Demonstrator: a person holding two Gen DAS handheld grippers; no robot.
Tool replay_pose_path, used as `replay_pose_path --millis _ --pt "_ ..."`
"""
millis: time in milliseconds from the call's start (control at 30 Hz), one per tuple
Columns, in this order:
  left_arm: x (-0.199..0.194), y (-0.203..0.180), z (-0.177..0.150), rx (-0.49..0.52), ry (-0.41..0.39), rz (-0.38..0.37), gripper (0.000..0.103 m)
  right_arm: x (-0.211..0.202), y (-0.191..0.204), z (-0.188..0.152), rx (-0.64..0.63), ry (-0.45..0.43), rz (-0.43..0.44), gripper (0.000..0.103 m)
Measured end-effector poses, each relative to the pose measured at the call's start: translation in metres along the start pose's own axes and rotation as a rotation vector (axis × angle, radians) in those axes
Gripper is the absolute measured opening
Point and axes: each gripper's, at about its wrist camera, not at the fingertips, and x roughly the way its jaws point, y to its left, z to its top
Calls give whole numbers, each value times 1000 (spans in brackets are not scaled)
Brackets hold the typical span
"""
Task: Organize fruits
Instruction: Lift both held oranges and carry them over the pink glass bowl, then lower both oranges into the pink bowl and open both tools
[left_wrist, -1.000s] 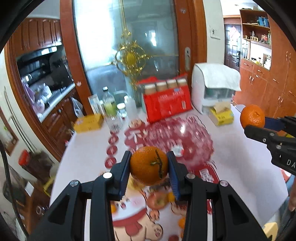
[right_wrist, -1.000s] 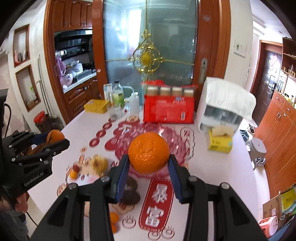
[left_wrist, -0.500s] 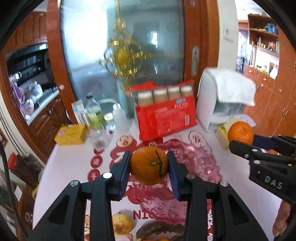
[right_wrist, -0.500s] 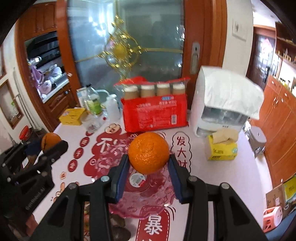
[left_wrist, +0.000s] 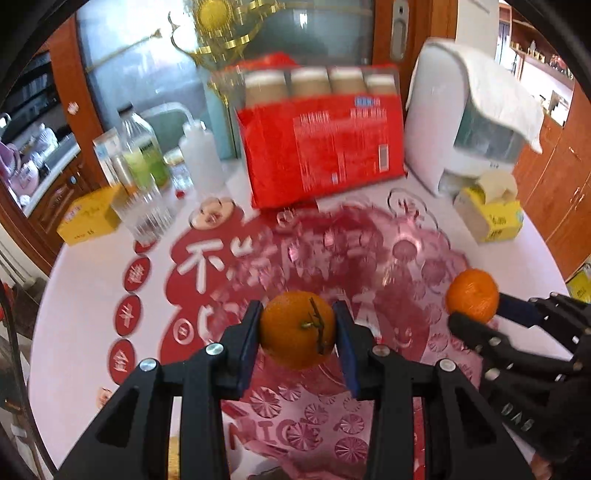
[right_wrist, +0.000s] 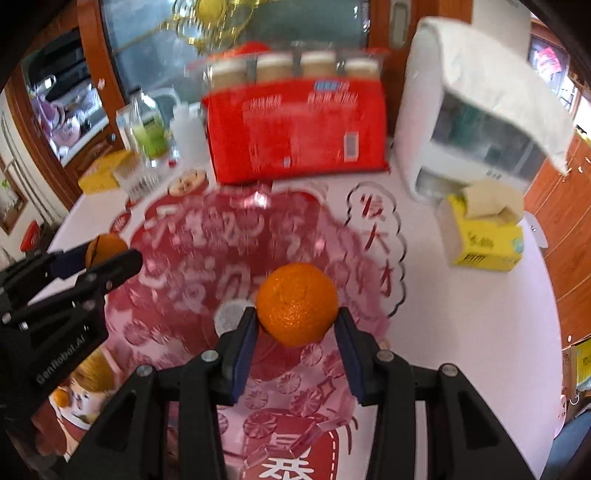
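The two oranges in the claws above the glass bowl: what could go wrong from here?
1. Both claws, left and right, hang over the same bowl, close together; they may bump if both go down at once.
2. If the left orange or the right orange is let go from too high, it could knock the glass hard or bounce out onto the table.
3. The bowl is clear over a red pattern, so its rim is hard to judge.

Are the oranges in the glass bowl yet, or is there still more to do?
Not yet. The glass bowl looks empty. The left claw grips one orange and the right claw grips another orange, both hanging over the bowl. Left to do: set both down inside and let go.
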Motion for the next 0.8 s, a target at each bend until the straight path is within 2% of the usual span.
replay_pose_path --millis 200,367,533,700,800 --pt "42 -1 -18 -21 107 -10 37 33 13 -17 -34 57 12 43" --pt "59 0 -29 -36 161 -16 37 47 19 -26 -57 78 11 43" --pt "65 -3 -32 -16 167 -12 37 58 18 -31 -60 97 13 43" --pt "69 -8 -31 5 179 -2 38 60 22 -33 -98 70 -21 45" --pt "69 -10 -32 12 178 -19 47 60 24 -33 -114 66 -23 45"
